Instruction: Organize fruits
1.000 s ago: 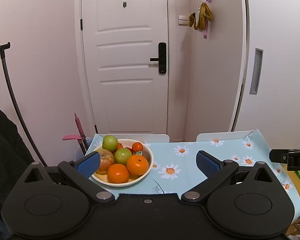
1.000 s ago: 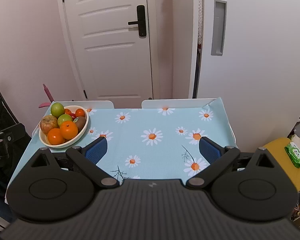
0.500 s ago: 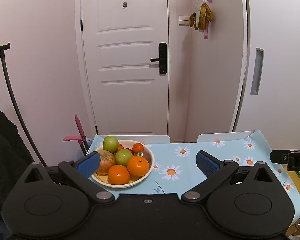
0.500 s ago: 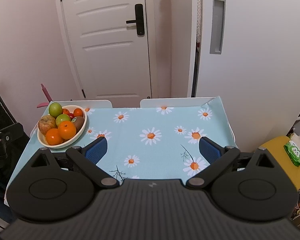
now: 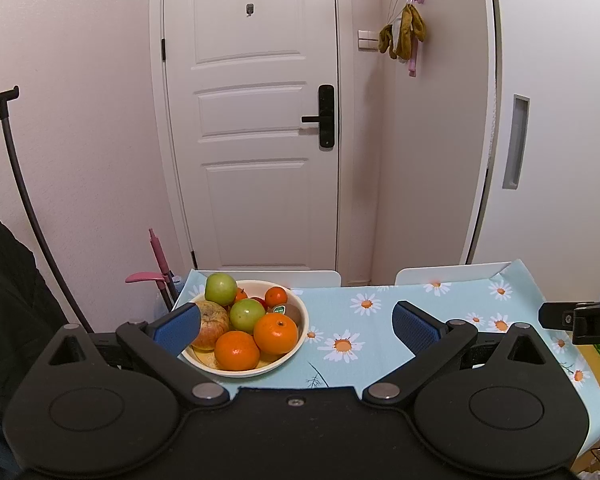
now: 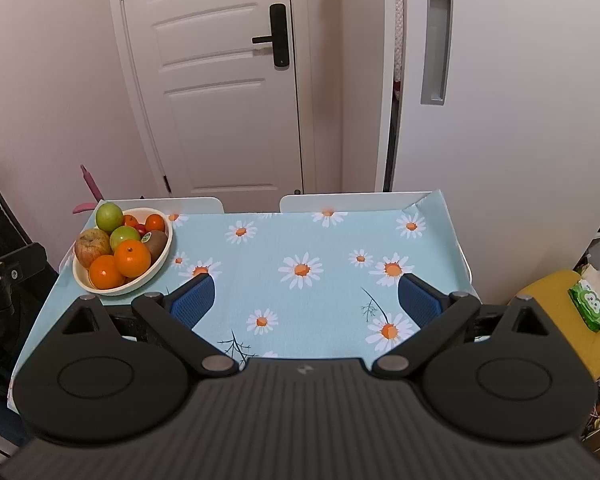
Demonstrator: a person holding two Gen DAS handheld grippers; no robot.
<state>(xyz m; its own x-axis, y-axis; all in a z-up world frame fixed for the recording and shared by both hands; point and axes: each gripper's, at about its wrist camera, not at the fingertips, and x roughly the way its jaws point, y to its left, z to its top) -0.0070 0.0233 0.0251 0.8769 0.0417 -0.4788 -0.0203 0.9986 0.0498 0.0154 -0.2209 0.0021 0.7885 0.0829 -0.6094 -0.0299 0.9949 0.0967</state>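
Observation:
A cream bowl (image 5: 290,354) (image 6: 156,270) sits at the table's far left corner. It is heaped with fruit: two oranges (image 5: 275,333) (image 6: 132,258), two green apples (image 5: 220,289) (image 6: 109,217), a reddish apple (image 5: 212,324) (image 6: 92,247), a kiwi (image 6: 156,242) and small tangerines (image 5: 276,295). My left gripper (image 5: 296,326) is open, above the table's near edge, its left pad overlapping the bowl's near-left rim in view. Over the middle of the table, right of the bowl, my right gripper (image 6: 305,300) hangs open and empty.
The table wears a light blue daisy cloth (image 6: 308,248) (image 5: 380,320). Two white chair backs (image 6: 352,202) stand at its far edge before a white door (image 5: 256,120). A yellow stool with a green wipes pack (image 6: 590,308) stands right. Dark clothing (image 5: 4,300) hangs left.
Both views have shifted slightly: the bowl sits a little lower in the left wrist view and a little further left and higher in the right wrist view. Both grippers stay open.

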